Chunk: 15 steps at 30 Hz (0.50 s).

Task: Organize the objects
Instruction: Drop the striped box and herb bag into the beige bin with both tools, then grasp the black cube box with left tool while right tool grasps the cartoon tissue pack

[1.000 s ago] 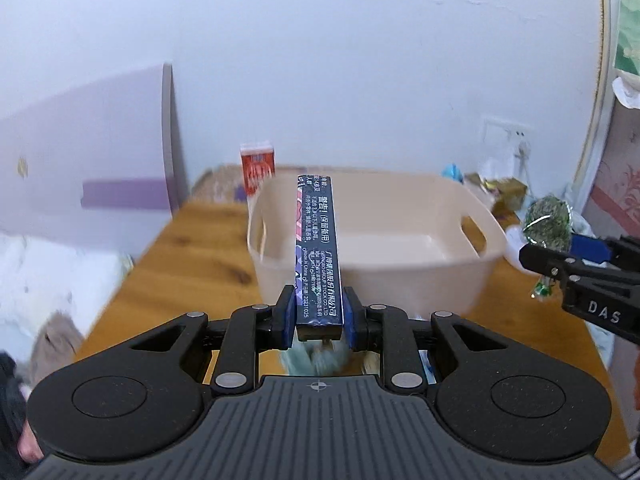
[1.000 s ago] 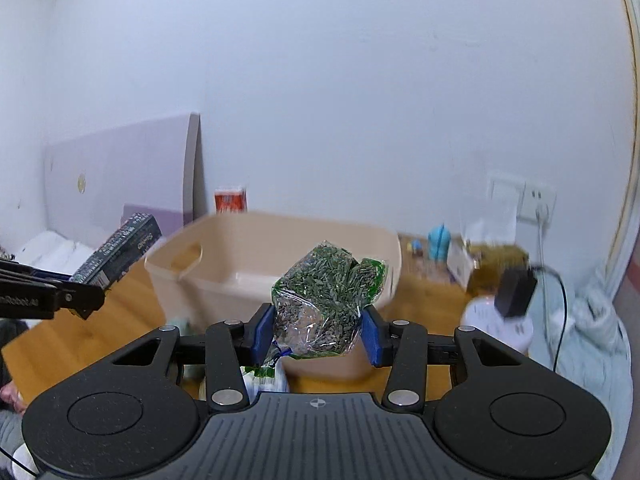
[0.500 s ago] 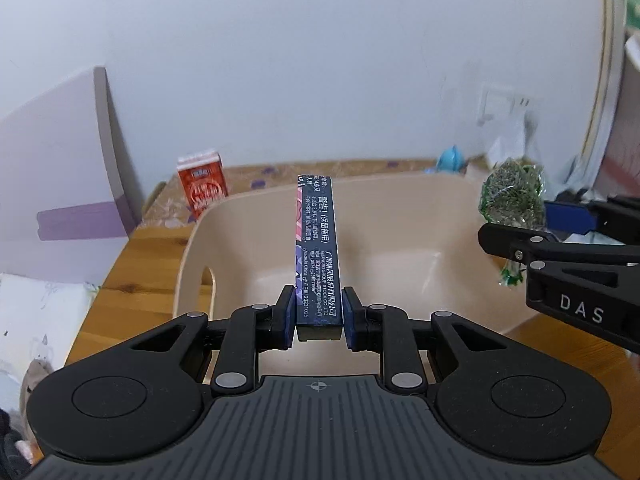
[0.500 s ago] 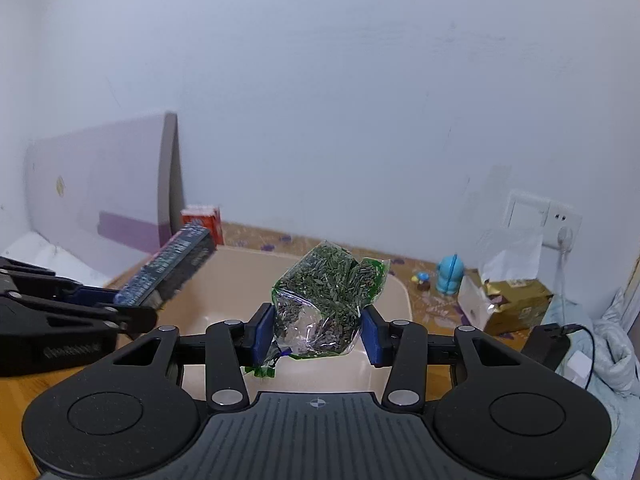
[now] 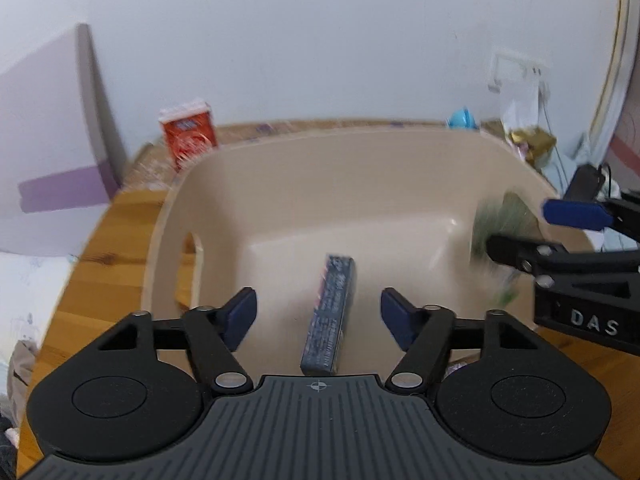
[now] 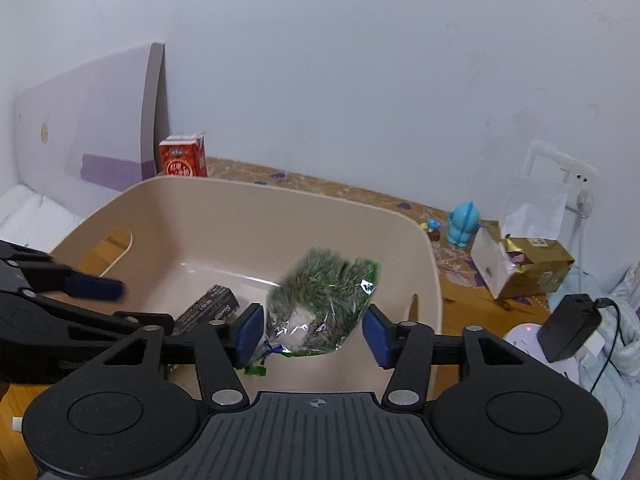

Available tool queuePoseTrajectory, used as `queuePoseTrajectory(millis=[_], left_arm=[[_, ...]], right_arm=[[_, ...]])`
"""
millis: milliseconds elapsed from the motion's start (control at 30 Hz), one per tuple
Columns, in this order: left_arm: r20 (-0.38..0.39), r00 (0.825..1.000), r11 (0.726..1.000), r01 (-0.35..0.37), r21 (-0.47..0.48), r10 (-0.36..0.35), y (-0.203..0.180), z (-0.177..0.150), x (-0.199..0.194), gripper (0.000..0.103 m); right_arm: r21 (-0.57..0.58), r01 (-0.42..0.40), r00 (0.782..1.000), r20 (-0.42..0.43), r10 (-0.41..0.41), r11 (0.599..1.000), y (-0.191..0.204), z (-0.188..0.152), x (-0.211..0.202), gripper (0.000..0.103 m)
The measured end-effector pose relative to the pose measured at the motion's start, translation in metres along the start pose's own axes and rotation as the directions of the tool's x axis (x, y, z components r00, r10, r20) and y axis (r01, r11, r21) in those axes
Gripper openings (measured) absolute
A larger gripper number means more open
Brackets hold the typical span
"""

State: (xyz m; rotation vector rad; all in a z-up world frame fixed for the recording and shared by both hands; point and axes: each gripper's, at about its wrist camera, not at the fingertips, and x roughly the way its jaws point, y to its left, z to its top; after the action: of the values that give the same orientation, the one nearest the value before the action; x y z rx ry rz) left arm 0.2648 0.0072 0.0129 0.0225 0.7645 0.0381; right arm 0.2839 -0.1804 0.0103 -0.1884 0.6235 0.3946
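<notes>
Left gripper: jaws opening, box loose between them, over the bin.
Right gripper: jaws opening, bag apparently free.

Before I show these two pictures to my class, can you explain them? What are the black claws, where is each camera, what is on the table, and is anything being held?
No robot here: a person holds a two-finger gripper in each hand, and each carries a wide-angle camera looking along its fingers. One picture comes from the left gripper, the other from the right gripper. Each also shows the other gripper at its edge. On the wooden table stands a beige bin, with a red carton behind it. Both sets of jaws are opening. The dark box and the bag of green leaves sit between the pads, unpressed, and look to be dropping into the bin.
</notes>
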Motion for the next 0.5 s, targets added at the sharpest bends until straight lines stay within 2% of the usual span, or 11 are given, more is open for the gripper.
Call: queuePoseTrajectory(millis=[233,300,500], left_arm=[[0.046,0.999,0.999,0.001,-0.04,0.001,0.014,-0.012,-0.052,0.08],[0.055,0.998,0.999,-0.002,-0.038,0.004,0.015,-0.02,-0.068,0.082],[0.049,0.999,1.0,-0.016,-0.009,0.016,0.01,-0.047,-0.101,0.084]], right_arm=[[-0.007,0.034,0.997,0.076,-0.033,0.999,0.001,-0.006,-0.047,0.095],[-0.005,0.026,0.995,0.097,-0.026,1.0,0.002,-0.011,-0.064,0.102],[-0.044,0.018,0.994,0.108,-0.013,0.999,0.014,-0.032,-0.1,0.103]])
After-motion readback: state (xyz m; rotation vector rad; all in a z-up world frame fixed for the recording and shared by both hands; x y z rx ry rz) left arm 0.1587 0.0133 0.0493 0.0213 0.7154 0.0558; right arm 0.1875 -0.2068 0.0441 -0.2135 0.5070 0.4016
